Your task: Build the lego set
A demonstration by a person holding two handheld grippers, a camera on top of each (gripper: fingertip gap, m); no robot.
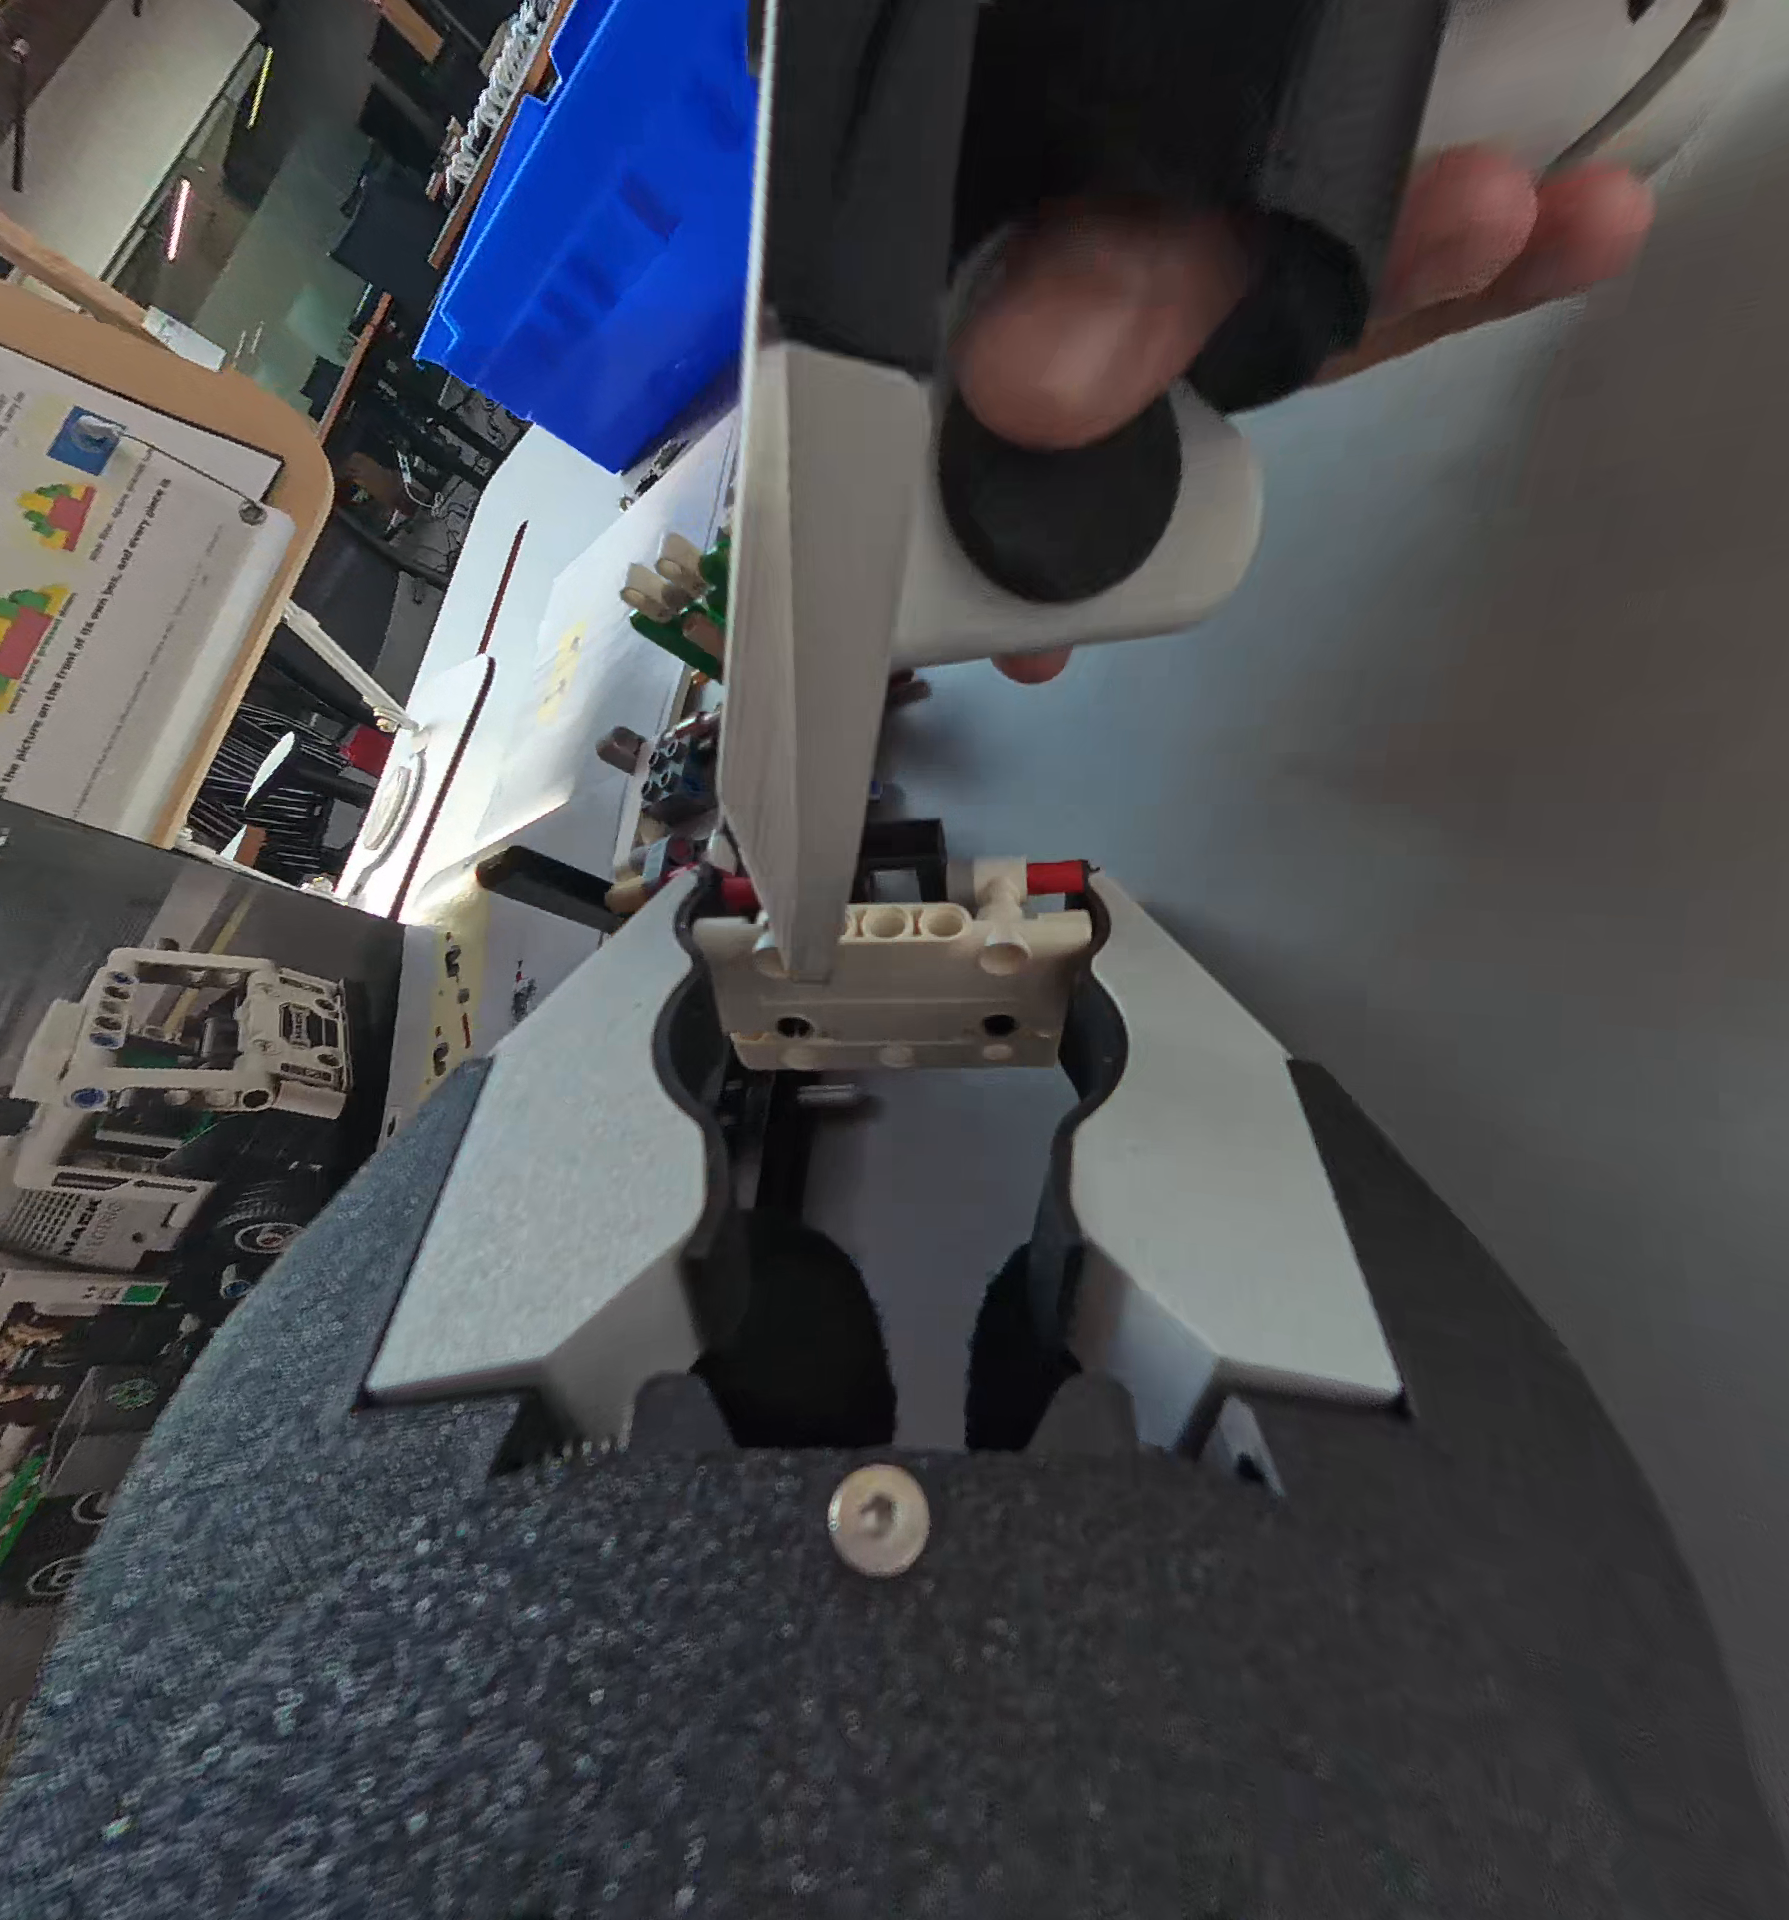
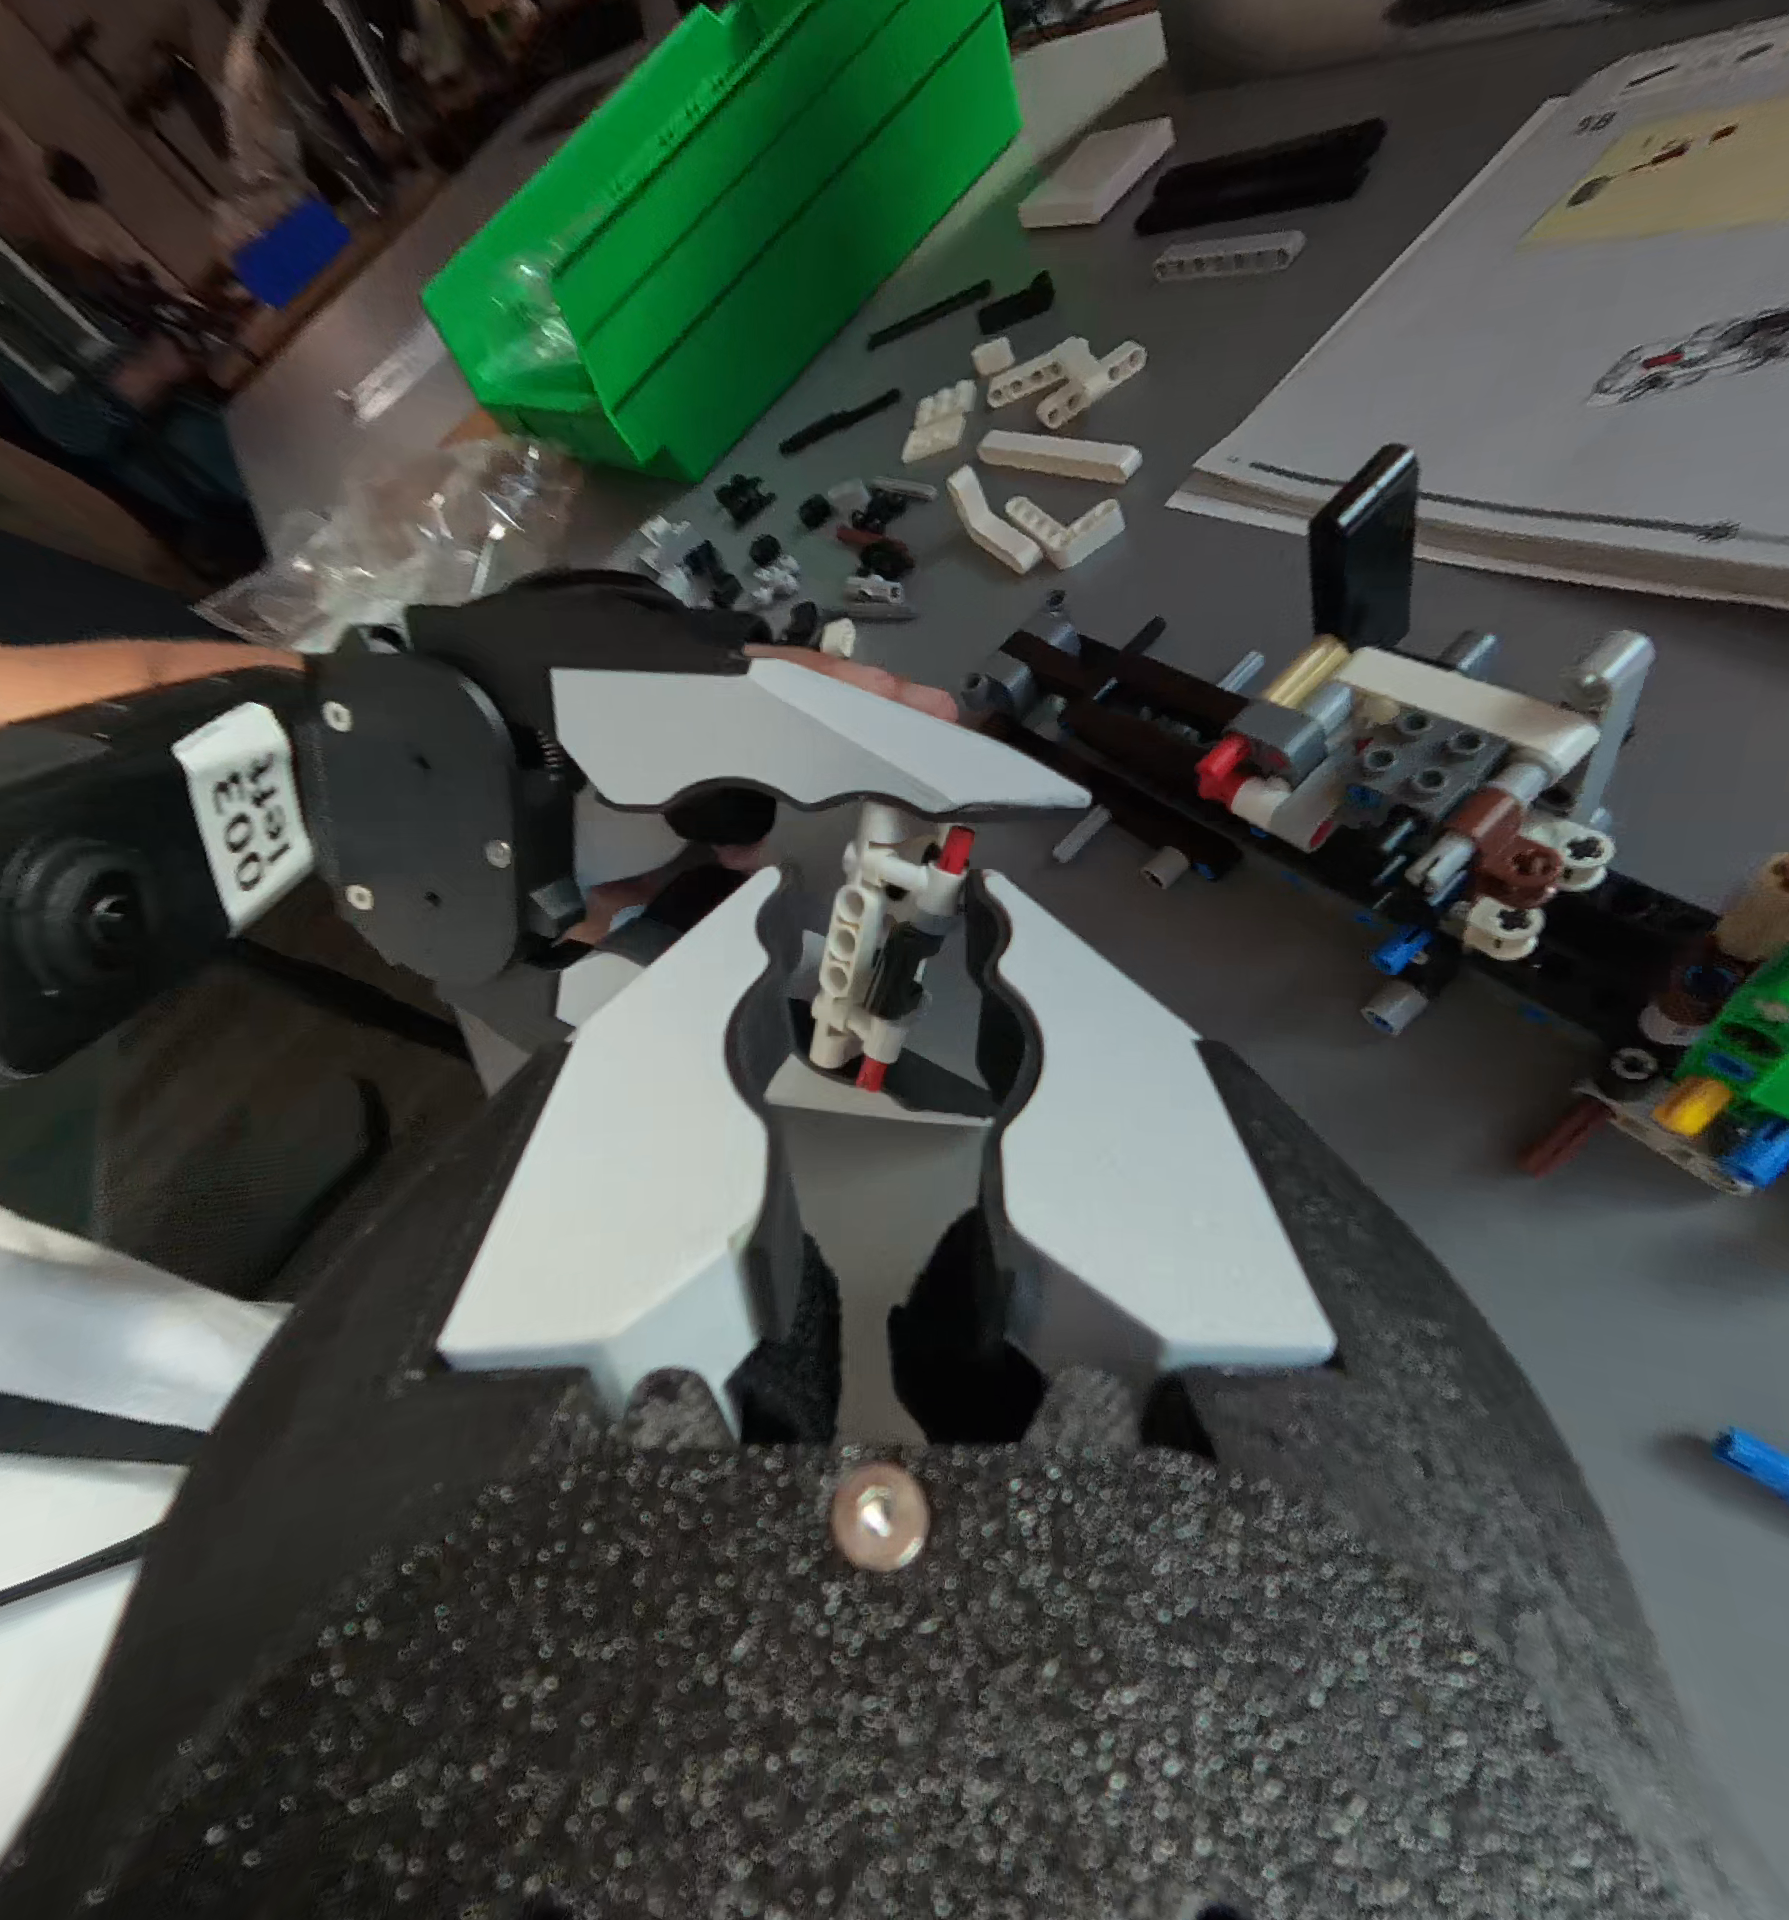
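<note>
The grey counter (image 2: 1285,1351) is the biggest thing here, with a green bin (image 2: 724,239) near its far edge and a big paper booklet (image 2: 1617,343) at the far right corner. A long half-built brick model (image 2: 1389,790) lies across the middle. Small loose white bricks (image 2: 1035,436) sit near the bin. The left gripper (image 1: 895,987) has its jaws clamped on a small white brick piece (image 1: 895,997) with red pins, held up off the counter. The right gripper (image 2: 885,956) is around the same piece, jaws loose, not squeezing. To do well, hold the piece steady and move the right one slowly.
</note>
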